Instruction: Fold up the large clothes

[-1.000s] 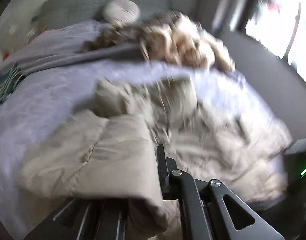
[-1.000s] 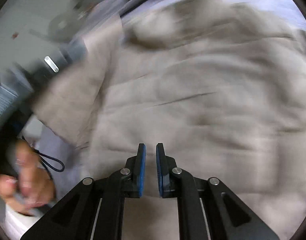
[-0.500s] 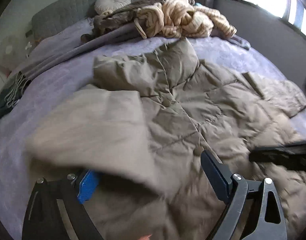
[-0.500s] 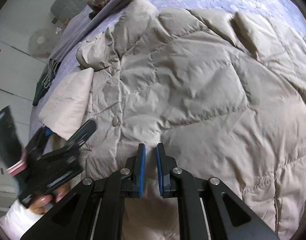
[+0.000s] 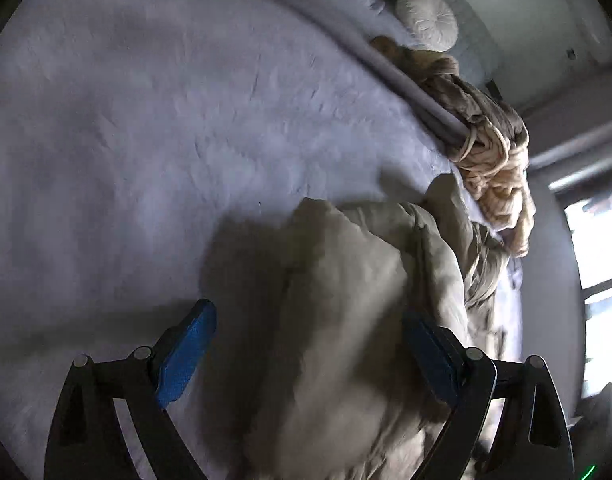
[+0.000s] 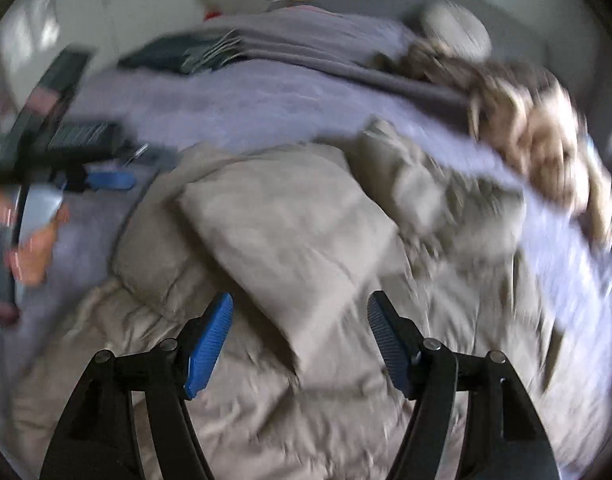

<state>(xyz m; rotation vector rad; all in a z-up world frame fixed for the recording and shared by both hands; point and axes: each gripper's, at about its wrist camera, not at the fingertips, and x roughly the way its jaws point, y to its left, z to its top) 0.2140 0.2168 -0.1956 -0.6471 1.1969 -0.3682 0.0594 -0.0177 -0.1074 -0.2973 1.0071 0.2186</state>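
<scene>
A beige puffer jacket (image 5: 345, 320) lies spread on the lavender bed cover (image 5: 146, 140). In the blurred right wrist view one sleeve (image 6: 290, 236) lies folded across the jacket's body (image 6: 445, 340). My left gripper (image 5: 307, 354) hangs over the jacket's left edge, its jaws wide apart and closing a little, the blue pads (image 5: 186, 352) clear of the cloth. My right gripper (image 6: 298, 342) hovers over the folded sleeve, its jaws opening, with nothing pressed between them. The left gripper (image 6: 102, 158) and the hand (image 6: 34, 248) holding it show at the left.
A chunky cream knit blanket (image 5: 493, 176) and a grey throw (image 5: 417, 92) lie heaped at the head of the bed. A round white cushion (image 5: 425, 18) leans on the grey headboard. A dark fringed scarf (image 6: 186, 56) lies far left. A bright window (image 5: 597, 280) is at the right.
The left gripper let go of the sleeve, swung to the jacket's left side and rolled. The right gripper, shut until half a second ago, has opened and risen. The sleeve now rests folded over the jacket.
</scene>
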